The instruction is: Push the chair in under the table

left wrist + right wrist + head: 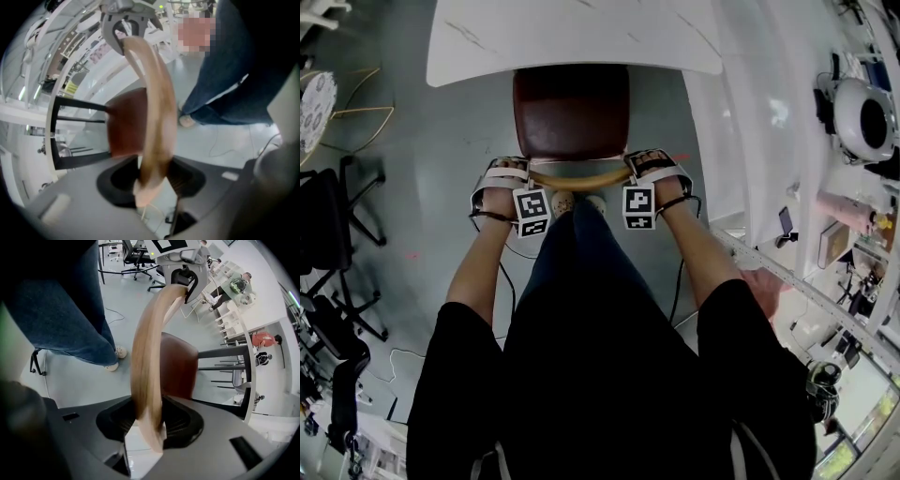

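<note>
My left tongs (514, 174) and right tongs (645, 169) grip the curved wooden backrest (578, 178) of the brown-seated chair (572, 112) mid-push; next, I drive straight under the white surface (572, 37).

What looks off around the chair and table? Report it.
Nothing stands out. The chair sits square to the table, seat front at the table's edge. The left gripper and right gripper each have their jaws closed on an end of the backrest. Nothing spilled or broken shows.
</note>
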Demonstrator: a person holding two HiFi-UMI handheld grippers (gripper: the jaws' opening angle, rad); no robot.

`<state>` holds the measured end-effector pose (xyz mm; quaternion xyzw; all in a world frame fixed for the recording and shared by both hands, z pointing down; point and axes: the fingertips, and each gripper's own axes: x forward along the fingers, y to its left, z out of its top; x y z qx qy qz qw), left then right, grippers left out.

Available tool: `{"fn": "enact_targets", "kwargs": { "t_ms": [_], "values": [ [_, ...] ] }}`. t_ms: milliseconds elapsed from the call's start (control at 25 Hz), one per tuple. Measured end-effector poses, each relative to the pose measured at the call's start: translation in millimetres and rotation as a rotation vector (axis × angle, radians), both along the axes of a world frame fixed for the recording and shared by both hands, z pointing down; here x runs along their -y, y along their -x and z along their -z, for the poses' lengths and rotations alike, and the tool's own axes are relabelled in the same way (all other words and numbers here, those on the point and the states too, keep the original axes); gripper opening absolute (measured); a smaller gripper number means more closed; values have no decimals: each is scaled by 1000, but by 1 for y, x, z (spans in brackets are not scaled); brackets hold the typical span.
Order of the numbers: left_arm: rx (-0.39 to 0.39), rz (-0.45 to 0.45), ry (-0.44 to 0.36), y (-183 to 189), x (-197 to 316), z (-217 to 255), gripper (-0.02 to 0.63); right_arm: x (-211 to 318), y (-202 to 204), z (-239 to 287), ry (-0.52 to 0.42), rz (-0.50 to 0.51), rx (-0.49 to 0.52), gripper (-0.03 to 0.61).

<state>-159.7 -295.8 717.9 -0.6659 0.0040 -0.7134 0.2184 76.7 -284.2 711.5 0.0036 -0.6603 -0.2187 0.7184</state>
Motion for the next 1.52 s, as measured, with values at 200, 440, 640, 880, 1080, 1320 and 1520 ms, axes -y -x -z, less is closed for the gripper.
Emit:
{"fn": "enact_targets", "kwargs": {
  "t_ms": [200,440,640,880,1080,1320,1520],
  "values": [
    [1,11,-5,-1,18,1,179,20,-1,0,-4,-2,-14,152],
    [7,13,-9,3,36,4,179,34,3,5,7,8,2,152],
    [8,24,-14,3,45,8,181,41,3,8,11,9,3,152],
    [-18,30,-29,-7,60,11,178,63,-7,12,-9,-10,-28,152],
    [-13,29,-18,-5,61,8,176,65,-7,11,-28,-31,-58,152],
    [13,35,3,-3,48,-1,176,50,-6,4,-12,-31,-63,153],
    [26,59,25,-3,32,-11,187,34,-8,-5,8,-46,-48,153]
  ]
}}
